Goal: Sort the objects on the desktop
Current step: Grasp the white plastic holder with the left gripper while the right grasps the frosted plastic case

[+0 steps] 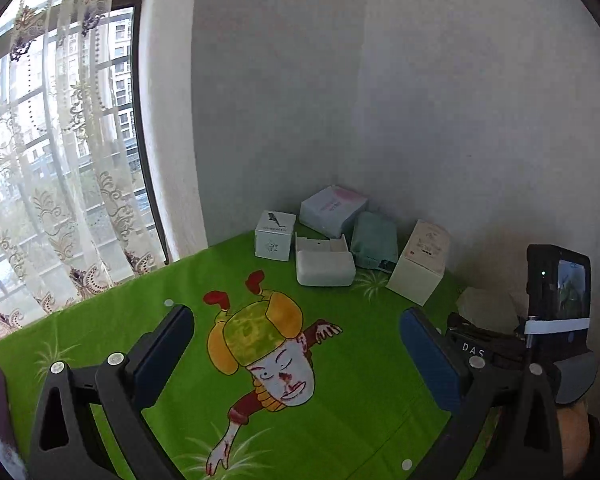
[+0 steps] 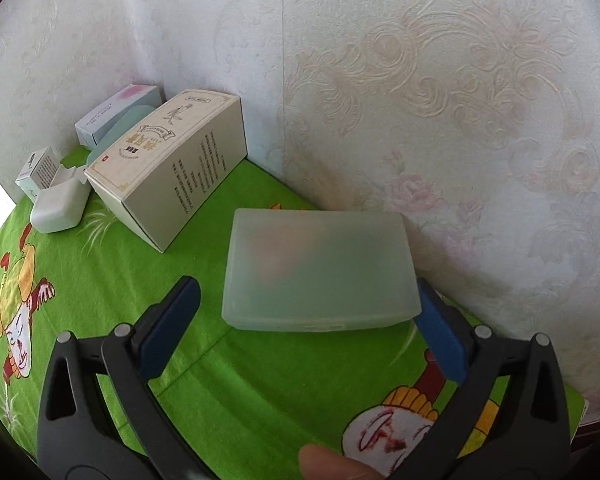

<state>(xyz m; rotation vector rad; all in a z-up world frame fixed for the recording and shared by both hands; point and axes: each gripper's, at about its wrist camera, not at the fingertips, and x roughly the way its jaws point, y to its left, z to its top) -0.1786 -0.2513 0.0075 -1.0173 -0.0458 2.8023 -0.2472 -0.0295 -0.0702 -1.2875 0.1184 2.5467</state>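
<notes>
A frosted translucent plastic box [image 2: 320,268] lies flat on the green cartoon cloth [image 2: 112,280] close to the wall. My right gripper [image 2: 306,286] is open, its blue-padded fingers straddling the box's near end; the right pad [image 2: 440,336] sits by the box's corner and the left pad stands apart from it. In the left wrist view, my left gripper [image 1: 296,312] is open above the cloth [image 1: 100,332] with nothing between its fingers. The frosted box [image 1: 486,310] shows partly behind the right gripper's body [image 1: 558,292].
In the corner are a cream printed box [image 2: 168,168], a white rounded case [image 2: 58,208], a small white cube box [image 1: 274,240], a pale blue and pink box [image 1: 332,210] and a teal pouch [image 1: 374,244]. Walls bound the back and right; a curtained window [image 1: 60,140] is left.
</notes>
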